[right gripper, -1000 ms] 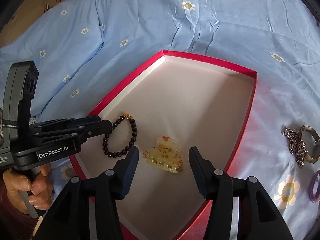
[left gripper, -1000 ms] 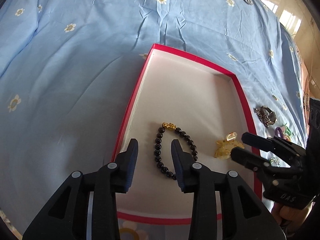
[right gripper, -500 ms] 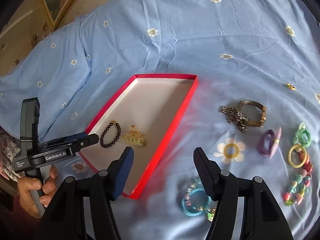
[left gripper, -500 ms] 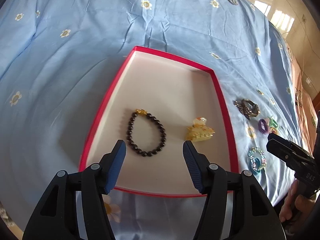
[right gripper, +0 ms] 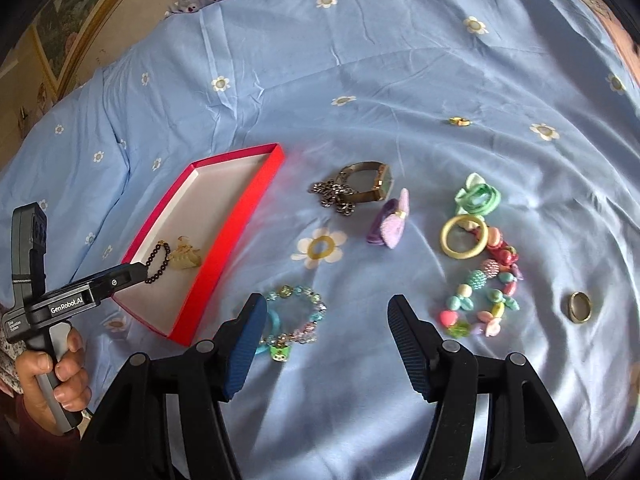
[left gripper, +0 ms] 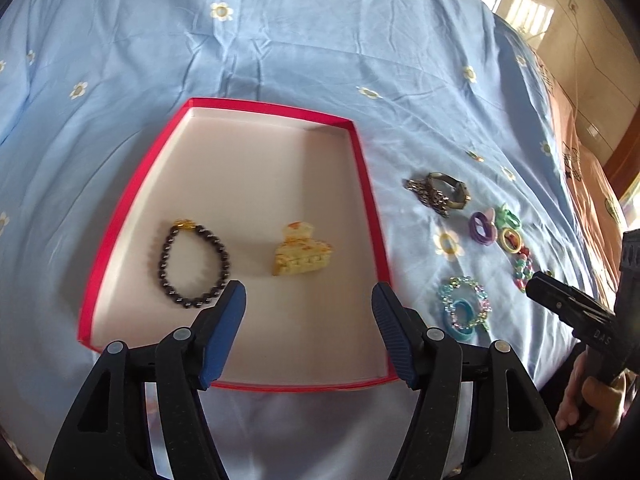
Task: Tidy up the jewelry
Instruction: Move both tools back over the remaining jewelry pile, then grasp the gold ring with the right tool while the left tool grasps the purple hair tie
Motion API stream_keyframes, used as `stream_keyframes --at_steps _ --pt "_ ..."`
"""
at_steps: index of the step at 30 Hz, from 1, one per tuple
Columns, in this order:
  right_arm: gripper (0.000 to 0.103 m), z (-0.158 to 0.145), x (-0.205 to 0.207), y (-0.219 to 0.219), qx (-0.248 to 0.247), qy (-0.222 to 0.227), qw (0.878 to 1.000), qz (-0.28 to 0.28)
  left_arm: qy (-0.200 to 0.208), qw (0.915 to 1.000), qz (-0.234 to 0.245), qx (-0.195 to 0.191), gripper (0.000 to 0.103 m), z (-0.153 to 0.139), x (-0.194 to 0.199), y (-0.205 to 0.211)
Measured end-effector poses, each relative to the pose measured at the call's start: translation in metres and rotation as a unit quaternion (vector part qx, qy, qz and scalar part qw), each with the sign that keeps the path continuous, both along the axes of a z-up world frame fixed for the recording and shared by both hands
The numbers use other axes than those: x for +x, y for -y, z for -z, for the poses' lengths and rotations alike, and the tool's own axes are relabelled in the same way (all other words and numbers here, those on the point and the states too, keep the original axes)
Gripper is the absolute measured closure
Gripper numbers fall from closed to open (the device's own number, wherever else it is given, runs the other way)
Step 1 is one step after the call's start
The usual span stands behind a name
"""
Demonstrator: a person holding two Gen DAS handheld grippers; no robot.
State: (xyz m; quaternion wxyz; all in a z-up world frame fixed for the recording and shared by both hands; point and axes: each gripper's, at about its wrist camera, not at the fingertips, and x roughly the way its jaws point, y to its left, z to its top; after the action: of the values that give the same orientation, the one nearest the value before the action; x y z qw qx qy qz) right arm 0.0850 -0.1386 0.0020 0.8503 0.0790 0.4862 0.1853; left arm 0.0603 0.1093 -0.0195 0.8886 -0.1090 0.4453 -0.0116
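- The left gripper hangs over the near end of the red box; its jaws are opening, with nothing between them, likely because its piece is already set down.
- The right gripper hovers empty and spread wide above the blue sheet, just beside the blue beaded bracelet, probably the next pick.
- In the box lie the black bead bracelet and yellow hair claw, apart.
- Farther out, the watch and other pieces wait unsorted.

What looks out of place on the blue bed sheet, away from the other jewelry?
A small gold clasp-like piece lies alone, farther up the sheet than the watch. A gold ring also sits apart, right of the colourful bead bracelet.
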Motion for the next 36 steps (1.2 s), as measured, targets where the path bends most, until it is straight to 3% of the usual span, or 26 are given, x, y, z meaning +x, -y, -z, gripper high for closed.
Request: stream_keyframes --at_steps 17,31,36 --pt "0.038 -0.01 0.013 0.07 -0.022 0.017 0.997 0.067 -0.002 0.995 0.097 -0.023 0.035 -0.009 0.046 0.085" --pt "0.039 0.005 0.019 0.126 -0.088 -0.005 0.986 0.139 -0.025 0.986 0.162 -0.027 0.035 0.012 0.095 0.162" --pt "0.052 0.019 0.023 0.131 -0.11 -0.032 0.982 0.148 -0.031 0.984 0.173 -0.027 0.042 0.024 0.114 0.181"
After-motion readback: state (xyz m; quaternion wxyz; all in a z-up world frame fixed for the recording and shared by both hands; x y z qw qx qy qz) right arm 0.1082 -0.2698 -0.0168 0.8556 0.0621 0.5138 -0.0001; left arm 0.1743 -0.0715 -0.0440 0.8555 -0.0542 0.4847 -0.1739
